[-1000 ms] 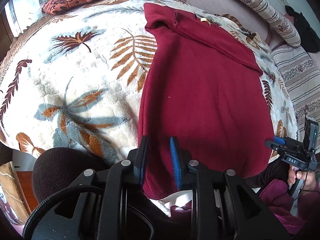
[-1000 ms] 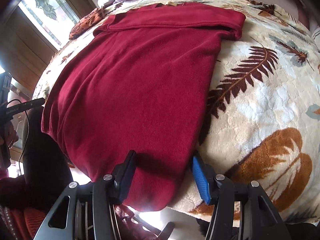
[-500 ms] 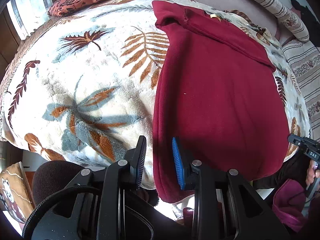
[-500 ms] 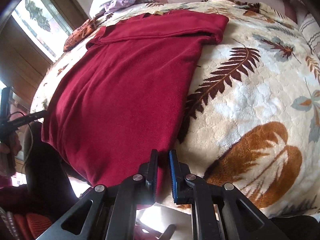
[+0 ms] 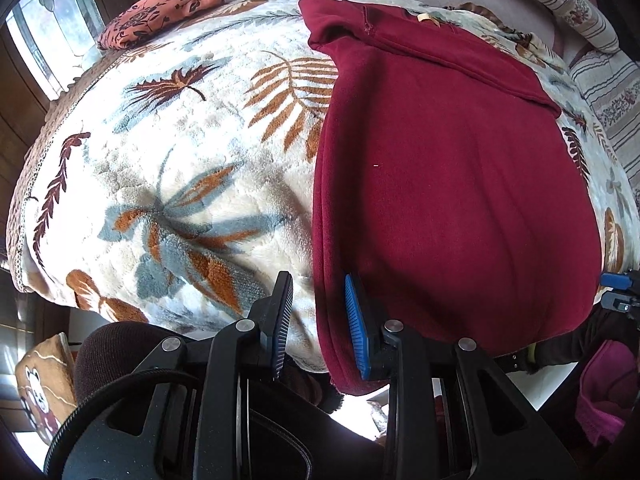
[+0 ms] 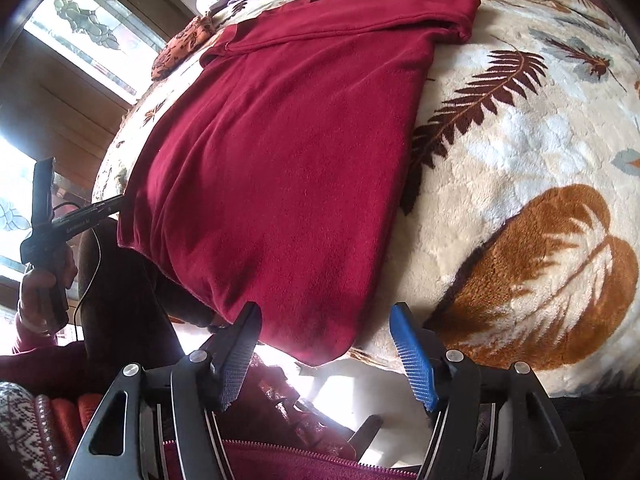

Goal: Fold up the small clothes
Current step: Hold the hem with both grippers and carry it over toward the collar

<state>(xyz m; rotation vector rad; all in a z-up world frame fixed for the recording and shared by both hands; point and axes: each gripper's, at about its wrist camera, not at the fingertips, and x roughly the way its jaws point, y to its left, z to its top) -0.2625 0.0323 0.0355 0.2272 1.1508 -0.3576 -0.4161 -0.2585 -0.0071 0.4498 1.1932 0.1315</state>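
— So, what are the claws doing?
— Right gripper (image 6: 326, 350) has just been opening; its jaws stand wide, the red garment's (image 6: 288, 168) near corner between them, unpressed. Left gripper (image 5: 318, 322) is narrowly parted at the garment's left edge, gripping nothing.
— And the garment?
— Flat on the leaf-patterned blanket (image 5: 168, 184), its near hem overhanging the edge.

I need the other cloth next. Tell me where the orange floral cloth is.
The orange floral cloth lies at the far left edge of the leaf-print blanket, by the window, left of the maroon garment.
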